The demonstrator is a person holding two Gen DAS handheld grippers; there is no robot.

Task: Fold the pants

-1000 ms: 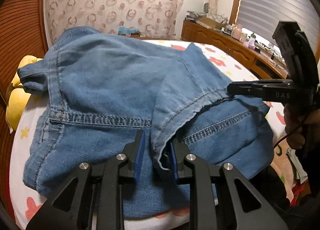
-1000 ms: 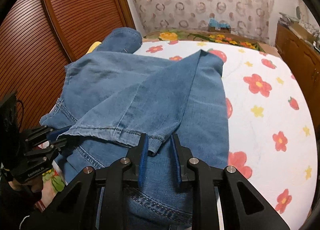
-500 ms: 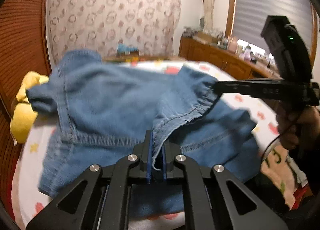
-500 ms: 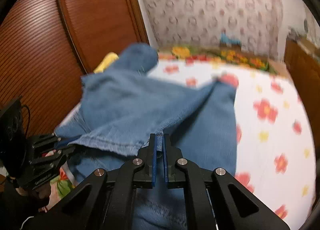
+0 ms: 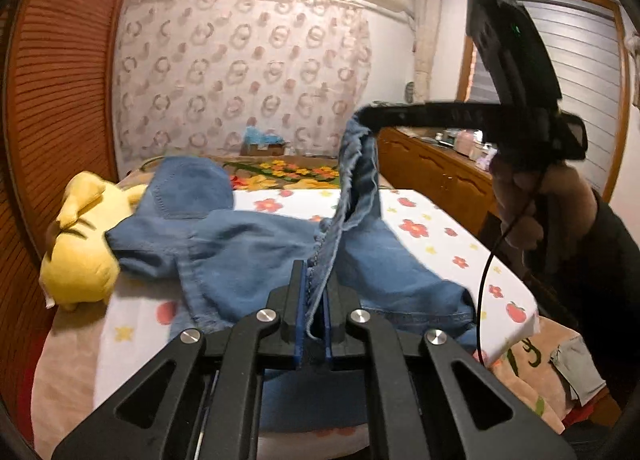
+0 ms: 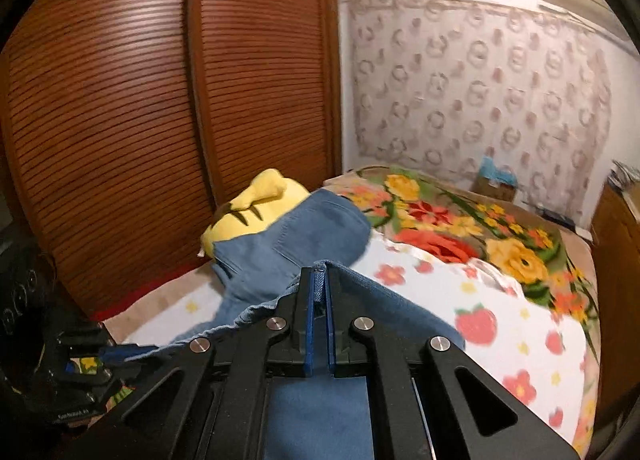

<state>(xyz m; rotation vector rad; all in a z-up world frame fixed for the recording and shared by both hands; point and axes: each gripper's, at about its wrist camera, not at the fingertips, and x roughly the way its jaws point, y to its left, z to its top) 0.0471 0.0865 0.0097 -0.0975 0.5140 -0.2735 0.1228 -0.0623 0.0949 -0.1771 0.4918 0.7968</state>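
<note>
Both grippers are clamped on denim here. The left gripper (image 5: pixel 311 292) has its jaws pinched nearly together on the frayed hem of the pants (image 5: pixel 256 244), a loose thread trailing down between the blue pads. From that grip the hem edge climbs steeply up and to the right, straight to the right gripper (image 5: pixel 362 120), which holds the other end of the same hem high above the bed (image 5: pixel 436 220). In the right wrist view its jaws are closed tight on a fold of blue cloth at the tips, the right gripper (image 6: pixel 319 284) showing only a thin sliver between the pads.

The rest of the pants lies spread on the flowered sheet, the waist end with its back pocket (image 6: pixel 320 228) draped over a yellow plush toy (image 5: pixel 80 244) at the bed's far left side. The lower part sags off the near right edge of the mattress. The person's right hand (image 5: pixel 532 204) grips the handle, a black cable hanging down from it.

Beyond the bed, a brown louvered wardrobe (image 6: pixel 120 120) fills the left side, and a patterned curtain (image 5: pixel 240 80) covers the back wall. Motion blur softens the sheet in the right wrist view.
</note>
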